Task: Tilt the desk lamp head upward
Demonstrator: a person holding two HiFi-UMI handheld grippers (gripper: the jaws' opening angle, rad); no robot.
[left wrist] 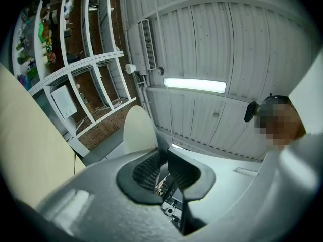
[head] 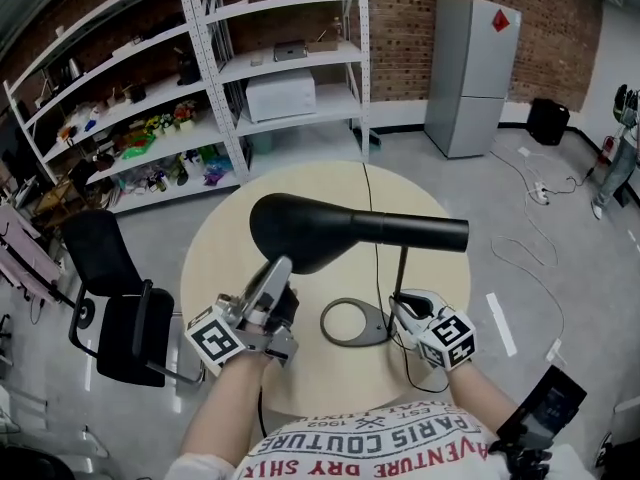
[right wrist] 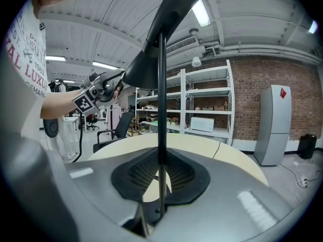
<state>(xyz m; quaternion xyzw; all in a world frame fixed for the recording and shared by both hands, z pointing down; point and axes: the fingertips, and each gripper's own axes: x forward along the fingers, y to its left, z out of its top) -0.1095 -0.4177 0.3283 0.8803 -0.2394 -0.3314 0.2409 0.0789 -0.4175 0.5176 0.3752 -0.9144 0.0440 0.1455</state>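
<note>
A black desk lamp stands on the round beige table (head: 215, 258). Its wide head (head: 305, 230) runs level into an arm, and a thin pole (head: 401, 273) drops to the ring base (head: 350, 323). My left gripper (head: 280, 276) is shut on the lower rim of the head; in the left gripper view that dark rim (left wrist: 162, 158) sits between the pads (left wrist: 189, 173), with the head's pale underside (left wrist: 139, 132) beyond. My right gripper (head: 400, 303) is shut on the pole low down; the pole (right wrist: 161, 110) rises between its pads (right wrist: 136, 175) to the head (right wrist: 161, 39).
The lamp's cable (head: 372, 208) runs across the table toward the back. A black office chair (head: 110, 298) stands at the left. White shelving (head: 200, 88) with a microwave (head: 280, 96) and a grey fridge (head: 470, 68) line the brick wall behind.
</note>
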